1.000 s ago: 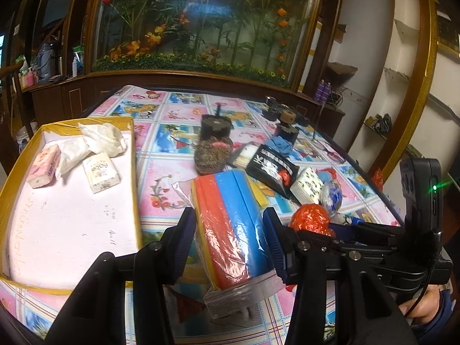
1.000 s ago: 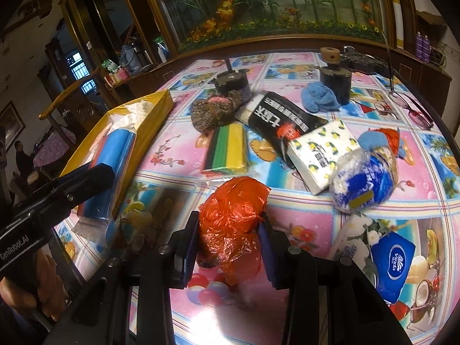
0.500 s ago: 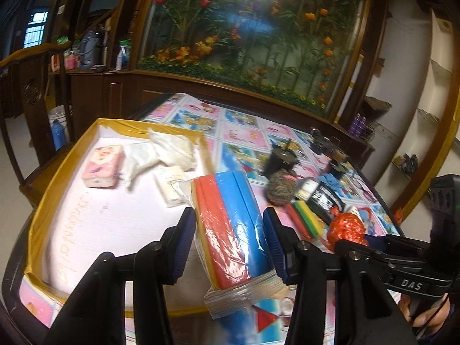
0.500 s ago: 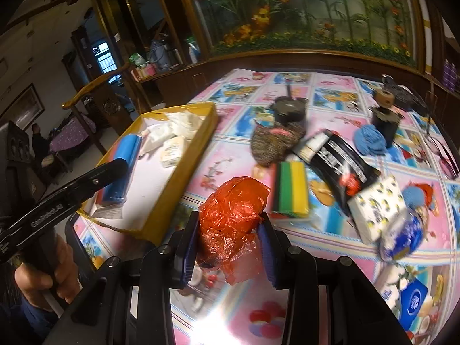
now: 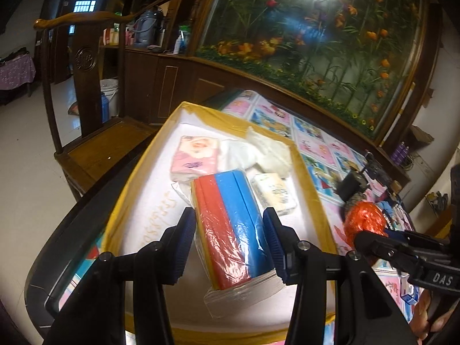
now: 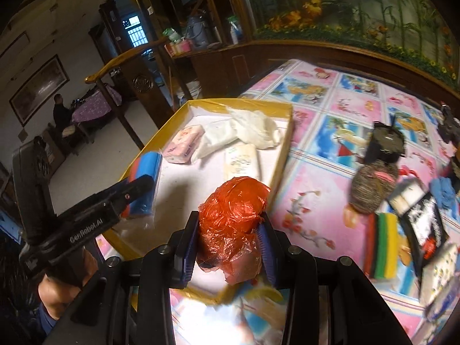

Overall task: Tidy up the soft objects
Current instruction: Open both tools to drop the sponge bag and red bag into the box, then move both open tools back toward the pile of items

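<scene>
My left gripper [image 5: 227,244] is shut on a wrapped red and blue sponge pack [image 5: 230,224] and holds it over the near part of the yellow-rimmed box [image 5: 123,195]. The pack also shows in the right wrist view [image 6: 145,172]. My right gripper [image 6: 230,247] is shut on a crumpled orange plastic bag [image 6: 233,210] above the box's right rim [image 6: 280,161]. In the box lie a pink tissue pack [image 5: 195,155], white cloths [image 5: 258,149] and a small white pack [image 5: 273,192].
On the patterned tablecloth [image 6: 316,189] to the right lie a woolly ball [image 6: 371,187], a striped sponge stack [image 6: 382,244], a black packet [image 6: 422,224], a blue cloth [image 6: 442,192] and a dark pot [image 6: 385,143]. A wooden chair [image 5: 86,92] stands left of the table.
Both grippers have moved left from the table's middle to the box, each with its object still held. The sponge pack is now over the box's white floor.
</scene>
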Tool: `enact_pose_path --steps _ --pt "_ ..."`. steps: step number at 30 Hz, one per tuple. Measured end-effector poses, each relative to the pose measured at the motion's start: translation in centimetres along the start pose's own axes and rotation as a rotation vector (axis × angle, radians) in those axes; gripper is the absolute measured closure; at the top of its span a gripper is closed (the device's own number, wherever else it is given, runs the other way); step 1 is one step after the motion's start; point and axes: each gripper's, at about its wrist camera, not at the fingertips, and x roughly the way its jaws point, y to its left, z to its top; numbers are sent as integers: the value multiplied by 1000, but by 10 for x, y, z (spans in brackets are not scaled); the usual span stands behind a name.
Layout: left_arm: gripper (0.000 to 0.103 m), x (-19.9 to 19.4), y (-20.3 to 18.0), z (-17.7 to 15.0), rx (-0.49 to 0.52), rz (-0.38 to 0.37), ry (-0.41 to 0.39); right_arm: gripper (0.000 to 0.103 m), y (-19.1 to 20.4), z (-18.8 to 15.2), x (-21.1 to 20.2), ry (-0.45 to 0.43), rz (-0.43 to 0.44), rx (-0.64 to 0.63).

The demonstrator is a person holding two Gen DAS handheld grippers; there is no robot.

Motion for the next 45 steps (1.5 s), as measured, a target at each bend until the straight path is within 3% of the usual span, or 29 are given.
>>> enact_pose_path --steps 7,19,27,31,38,42,45 --pt "55 12 7 0 17 35 41 61 11 32 63 99 15 -3" --pt "55 19 13 -1 29 43 66 60 26 59 118 156 21 -15" --pt "55 21 12 -1 34 45 64 59 30 61 124 144 14 -18" --pt "55 22 12 -1 30 45 65 50 30 60 123 145 20 -18" --pt "54 23 11 -2 26 48 68 49 26 58 115 134 34 -18" --pt "41 20 10 -1 19 45 61 49 24 55 105 119 47 -7" --pt "40 17 6 -1 20 48 52 49 22 52 93 101 56 -1"
